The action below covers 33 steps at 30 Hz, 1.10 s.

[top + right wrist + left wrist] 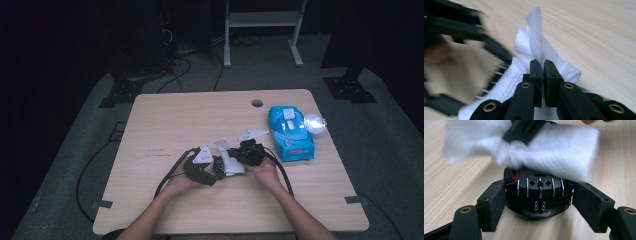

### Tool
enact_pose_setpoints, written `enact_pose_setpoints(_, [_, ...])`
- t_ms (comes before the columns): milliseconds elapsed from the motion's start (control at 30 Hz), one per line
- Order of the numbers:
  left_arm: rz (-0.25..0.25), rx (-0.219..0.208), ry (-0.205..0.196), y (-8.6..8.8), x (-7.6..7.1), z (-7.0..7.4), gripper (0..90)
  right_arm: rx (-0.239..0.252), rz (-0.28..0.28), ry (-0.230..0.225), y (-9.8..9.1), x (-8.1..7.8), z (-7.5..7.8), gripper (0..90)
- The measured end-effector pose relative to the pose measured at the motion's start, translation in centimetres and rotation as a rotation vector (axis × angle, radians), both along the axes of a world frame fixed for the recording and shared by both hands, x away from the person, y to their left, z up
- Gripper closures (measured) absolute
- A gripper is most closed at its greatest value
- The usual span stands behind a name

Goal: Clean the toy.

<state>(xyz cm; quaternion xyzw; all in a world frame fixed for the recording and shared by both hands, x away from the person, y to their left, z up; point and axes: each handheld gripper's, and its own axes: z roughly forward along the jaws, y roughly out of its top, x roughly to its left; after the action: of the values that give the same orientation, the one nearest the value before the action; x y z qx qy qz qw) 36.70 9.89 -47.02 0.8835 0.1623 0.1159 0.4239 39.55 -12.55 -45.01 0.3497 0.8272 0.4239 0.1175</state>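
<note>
Black adapter plug (537, 195), rounded, hard plastic with metal contact strips and a red button on one side: sits on the table (175, 115) between my two hands, well left of the blue wipes pack (290, 132). My left claw (537, 220) clamps it across its flanks, pads pressed on both sides. Stiff, light, a bit slick on the curved shell, so I'd judge the flat sides the best hold. White wipe (536, 55) lies over the plug's top: soft, limp, will bunch and tear if dragged hard. My right claw (542, 72) pinches a fold of it, jaws pressed together. Both forearms come in low, hands resting near the table's middle, claws angled inward toward each other
</note>
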Motion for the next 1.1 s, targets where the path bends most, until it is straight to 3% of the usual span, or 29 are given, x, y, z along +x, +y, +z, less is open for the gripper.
enact_pose_setpoints(100, [-0.004, 0.001, 0.000, 0.0, 0.0, 0.0, 26.8, -0.001, -0.051, 0.010, -1.8, 0.5, -0.2, 85.6])
enact_pose_setpoints(233, [-0.003, -0.015, 0.000, 0.0, 0.0, 0.0, 26.9, -0.039, -0.123, -0.002, -4.4, 0.6, -0.5, 85.5])
enact_pose_setpoints(467, [-0.005, -0.008, -0.005, -0.1, 0.0, 0.0, 26.9, -0.058, -0.145, 0.008, -7.0, -0.6, -0.9, 85.5])
enact_pose_setpoints(567, [-0.007, -0.013, -0.007, -0.1, 0.0, 0.1, 26.9, -0.047, -0.141, 0.006, -7.1, -1.6, -1.1, 85.8])
enact_pose_setpoints(733, [-0.006, -0.004, -0.013, -0.1, -0.1, 0.1, 26.8, -0.021, -0.058, 0.005, -5.3, -2.6, -0.8, 85.6])
enact_pose_setpoints(800, [-0.007, 0.005, -0.012, -0.1, -0.1, 0.1, 26.8, -0.044, -0.005, -0.006, -4.2, -3.0, -0.5, 85.5])
enact_pose_setpoints(867, [-0.005, 0.000, -0.003, 0.0, 0.0, 0.0, 26.9, -0.063, 0.014, -0.016, -3.7, -3.0, -0.3, 85.4])
enact_pose_setpoints(1100, [-0.014, -0.001, -0.011, 0.0, 0.0, 0.1, 26.9, -0.070, -0.056, 0.011, -6.4, -2.4, -0.7, 85.3])
